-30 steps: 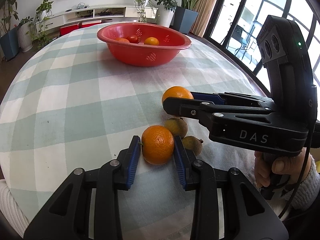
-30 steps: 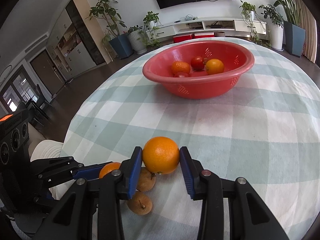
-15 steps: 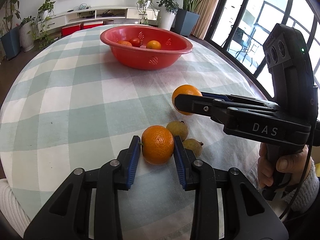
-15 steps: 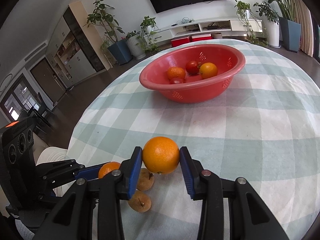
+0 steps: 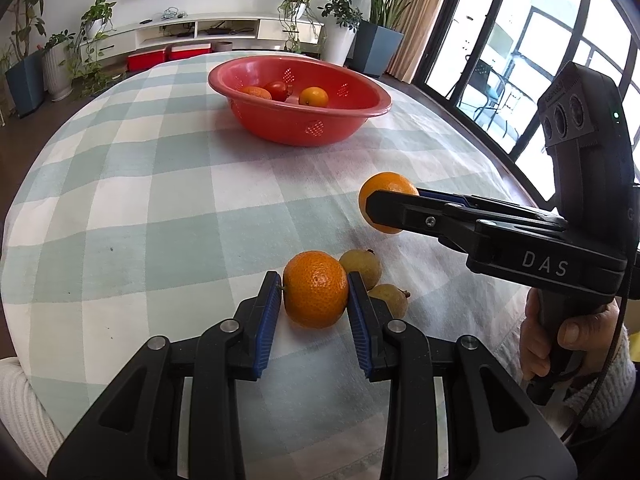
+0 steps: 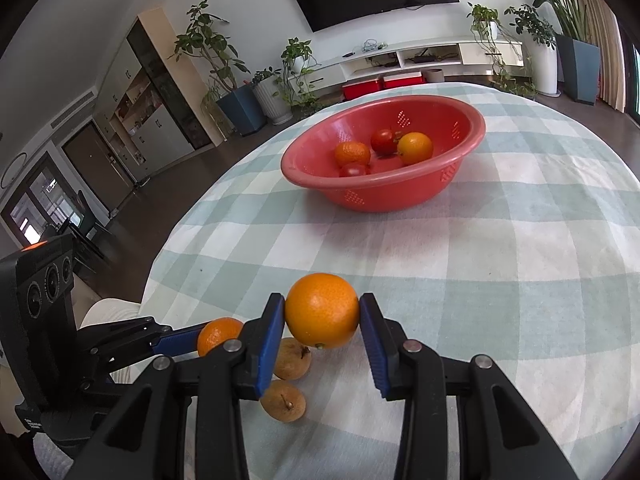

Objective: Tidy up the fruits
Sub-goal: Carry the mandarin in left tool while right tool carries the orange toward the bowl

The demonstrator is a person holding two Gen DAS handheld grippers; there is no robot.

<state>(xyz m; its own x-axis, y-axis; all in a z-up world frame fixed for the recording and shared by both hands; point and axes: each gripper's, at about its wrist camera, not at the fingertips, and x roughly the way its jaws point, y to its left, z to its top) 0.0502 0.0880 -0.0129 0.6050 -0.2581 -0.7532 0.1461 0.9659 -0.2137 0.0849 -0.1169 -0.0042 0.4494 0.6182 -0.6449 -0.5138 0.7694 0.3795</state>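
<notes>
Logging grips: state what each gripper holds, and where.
Left gripper: tangerine, clamped across its sides. Right gripper: orange, clamped across its sides.

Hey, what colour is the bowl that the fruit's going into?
The bowl is red, with small perforated patches in its wall; the right wrist view shows it best.

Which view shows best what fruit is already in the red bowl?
The right wrist view: it looks down into the red bowl, showing four pieces of fruit. The left wrist view sees the bowl from lower, its rim hiding part of the contents.
</notes>
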